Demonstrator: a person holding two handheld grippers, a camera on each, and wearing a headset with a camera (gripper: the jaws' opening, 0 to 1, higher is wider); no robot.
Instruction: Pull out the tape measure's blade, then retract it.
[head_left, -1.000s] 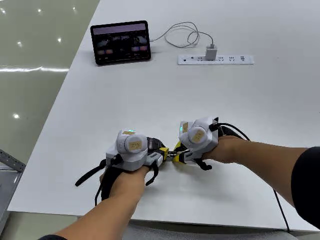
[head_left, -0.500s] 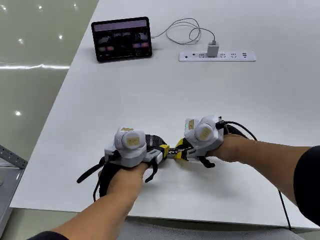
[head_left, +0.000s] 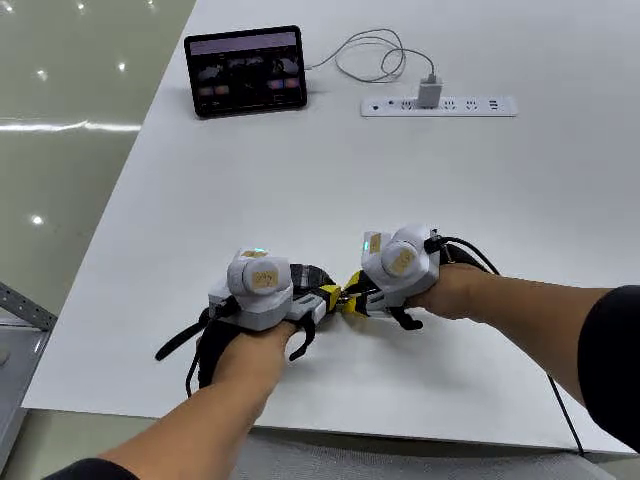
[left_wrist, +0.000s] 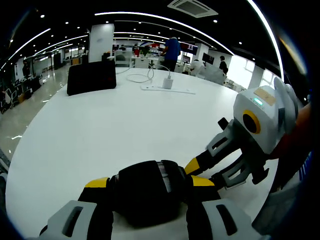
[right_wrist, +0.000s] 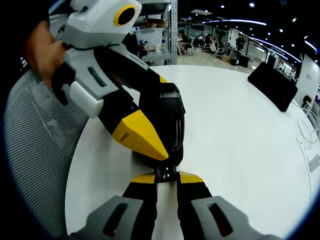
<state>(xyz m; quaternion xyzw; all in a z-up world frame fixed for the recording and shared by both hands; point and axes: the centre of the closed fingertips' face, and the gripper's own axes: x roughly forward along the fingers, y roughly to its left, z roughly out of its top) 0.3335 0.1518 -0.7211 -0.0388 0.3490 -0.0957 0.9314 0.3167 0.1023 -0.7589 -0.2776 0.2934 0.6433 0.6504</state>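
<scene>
The black tape measure (head_left: 310, 283) lies near the table's front edge, and my left gripper (head_left: 320, 293) is shut around its case. Seen from the left gripper view, the case (left_wrist: 150, 192) sits between my left gripper's (left_wrist: 150, 183) yellow-tipped jaws. My right gripper (head_left: 349, 300) faces it from the right, tips almost against the case. In the right gripper view, my right gripper (right_wrist: 166, 178) is shut on the blade's end hook (right_wrist: 166, 173), right at the case (right_wrist: 170, 117). Almost no blade shows between hook and case.
A dark tablet (head_left: 246, 70) stands at the far left of the white table (head_left: 300, 170). A power strip (head_left: 440, 105) with a charger and a coiled white cable (head_left: 375, 55) lies at the back. The table's left edge (head_left: 110, 210) drops to a glossy floor.
My right gripper has moved left toward the case, and the short stretch of blade between the grippers has shrunk. The left gripper has kept its hold.
</scene>
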